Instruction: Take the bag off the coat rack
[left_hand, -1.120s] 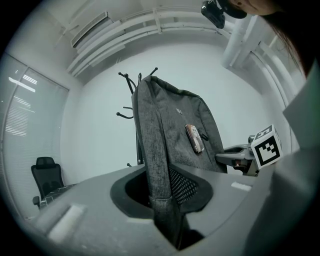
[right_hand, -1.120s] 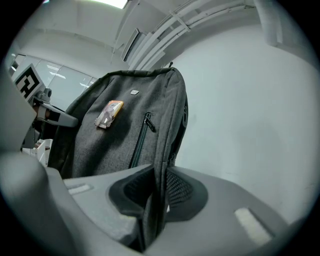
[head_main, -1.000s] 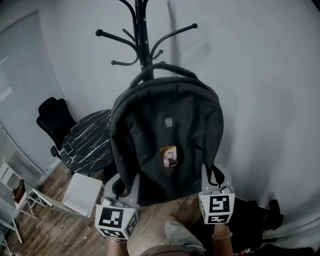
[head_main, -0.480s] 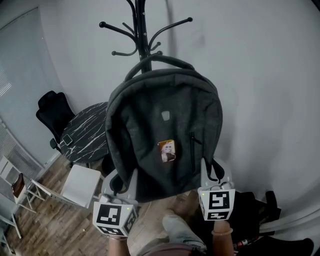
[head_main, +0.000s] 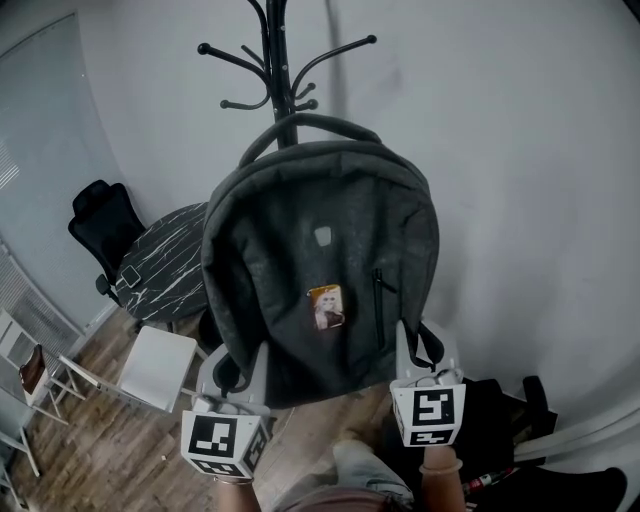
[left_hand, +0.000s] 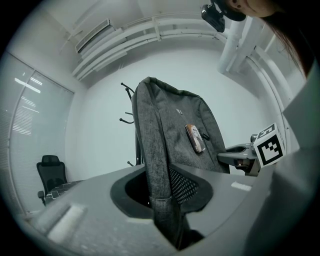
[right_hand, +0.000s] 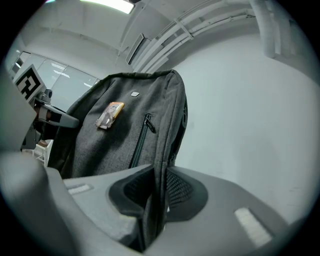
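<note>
Lifting the bag (head_main: 320, 270) clear looks the step in hand: left gripper (head_main: 234, 368) and right gripper (head_main: 420, 352) each pinch a lower side edge, its handle by the rack (head_main: 275, 60) pole, under the hooks. Next, raise and draw it away.

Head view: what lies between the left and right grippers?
The lower part of the grey backpack fills that stretch in the head view. The left gripper and right gripper each clamp a bottom side edge, as their own views show.
</note>
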